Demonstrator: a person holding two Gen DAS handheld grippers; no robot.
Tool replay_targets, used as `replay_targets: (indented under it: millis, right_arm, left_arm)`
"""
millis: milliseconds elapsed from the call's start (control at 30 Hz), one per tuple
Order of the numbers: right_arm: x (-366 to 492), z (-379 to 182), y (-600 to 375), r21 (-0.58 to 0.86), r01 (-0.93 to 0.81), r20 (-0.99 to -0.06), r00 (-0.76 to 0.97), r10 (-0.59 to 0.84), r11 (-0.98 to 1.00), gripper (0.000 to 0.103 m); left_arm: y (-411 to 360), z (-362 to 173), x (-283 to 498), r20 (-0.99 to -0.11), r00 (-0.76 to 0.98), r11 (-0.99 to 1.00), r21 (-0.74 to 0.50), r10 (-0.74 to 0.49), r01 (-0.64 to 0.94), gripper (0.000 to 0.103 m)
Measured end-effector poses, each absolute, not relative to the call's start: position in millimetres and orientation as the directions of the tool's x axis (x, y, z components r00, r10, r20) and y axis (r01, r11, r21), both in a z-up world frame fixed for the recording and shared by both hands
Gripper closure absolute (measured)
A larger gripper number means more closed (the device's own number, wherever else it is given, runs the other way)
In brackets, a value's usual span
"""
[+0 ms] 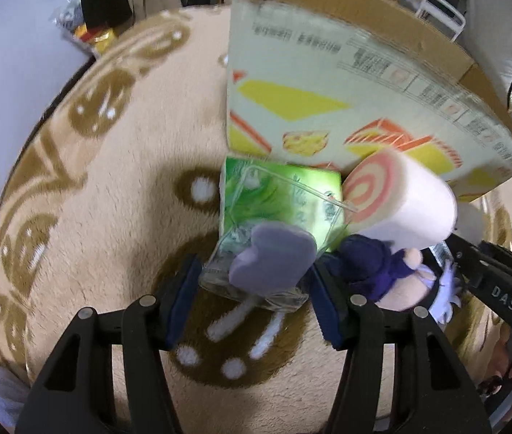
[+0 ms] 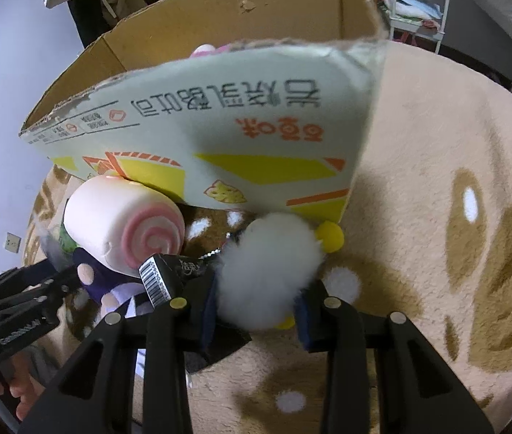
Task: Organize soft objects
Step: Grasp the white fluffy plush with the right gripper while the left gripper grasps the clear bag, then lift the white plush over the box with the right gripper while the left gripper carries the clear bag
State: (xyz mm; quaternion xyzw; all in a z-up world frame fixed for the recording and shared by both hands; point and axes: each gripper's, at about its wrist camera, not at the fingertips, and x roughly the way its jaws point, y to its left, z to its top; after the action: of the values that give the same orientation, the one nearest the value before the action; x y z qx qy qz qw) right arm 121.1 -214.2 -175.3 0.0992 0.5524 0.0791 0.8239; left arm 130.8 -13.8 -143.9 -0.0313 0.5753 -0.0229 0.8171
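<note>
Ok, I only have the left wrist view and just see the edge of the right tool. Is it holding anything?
Observer: Yes, the right tool is clamped on a white fluffy toy with yellow bits.
Operator: Anything in the box yet?
Observer: The cardboard box is open on top, and something pink shows inside, just above its near wall.

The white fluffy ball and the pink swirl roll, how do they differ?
The fluffy ball is round, furry and plain white with yellow bits; the swirl roll is a smooth cylinder with a pink spiral end. The ball sits between the right gripper jaws; the roll lies free beside the cardboard box. Both look soft.
</note>
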Motion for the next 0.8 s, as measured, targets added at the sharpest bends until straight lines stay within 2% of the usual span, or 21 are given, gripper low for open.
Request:
replay_targets:
  millis: [300,533,800]
  right_arm:
    - [103,-151,-224,0.291,-0.004,-0.860,0.438,0.263,0.957,0.067]
    - [85,-121,-245,0.324,-0.019,-0.807,0.516,0.286,0.946,0.067]
    - [56,-65,-244,0.311,-0.097,-0.688,0.664,0.295,0.945,0.067]
  left_arm:
    - [-15,-104,104,-0.868,0.490,0.997,-0.077,-0.077,0.019,0.046]
    - [-21,-54,70,-0.722,0.688,0.998,-0.051,-0.070,0.048,0.046]
    - [-25,-17,43,-0.596,0.798,0.994,-0.011,-0.092,0.107,0.046]
